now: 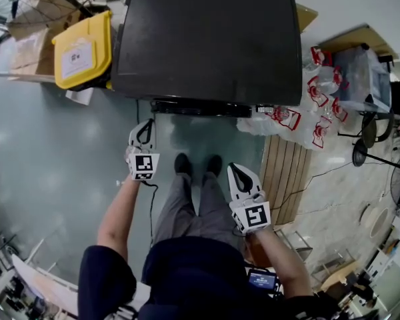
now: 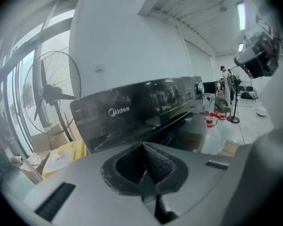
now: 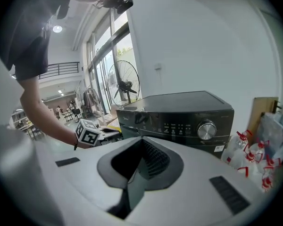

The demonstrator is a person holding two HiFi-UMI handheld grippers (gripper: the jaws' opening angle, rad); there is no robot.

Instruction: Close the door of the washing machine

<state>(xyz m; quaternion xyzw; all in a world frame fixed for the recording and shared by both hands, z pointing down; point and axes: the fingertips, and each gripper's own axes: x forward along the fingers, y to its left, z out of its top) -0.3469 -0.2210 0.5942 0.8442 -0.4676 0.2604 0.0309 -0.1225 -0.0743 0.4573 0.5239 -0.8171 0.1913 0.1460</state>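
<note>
The black washing machine (image 1: 207,39) stands straight ahead of the person's feet. Its front face (image 1: 200,107) shows from above as a dark strip a little proud of the body, with no door swung out from it. The control panel with its knob (image 3: 206,131) shows in the right gripper view, and the branded panel (image 2: 146,107) in the left gripper view. My left gripper (image 1: 145,127) hovers just off the machine's lower left corner, shut and empty (image 2: 143,147). My right gripper (image 1: 235,171) hangs further back at the right, its pads together on nothing (image 3: 141,142).
A yellow lidded bin (image 1: 83,49) and cardboard boxes (image 1: 33,45) sit left of the machine. Clear bags with red print (image 1: 300,112) and a slatted wooden pallet (image 1: 287,179) lie at its right, with a clear plastic crate (image 1: 363,79) behind. A standing fan (image 2: 52,95) is at the left.
</note>
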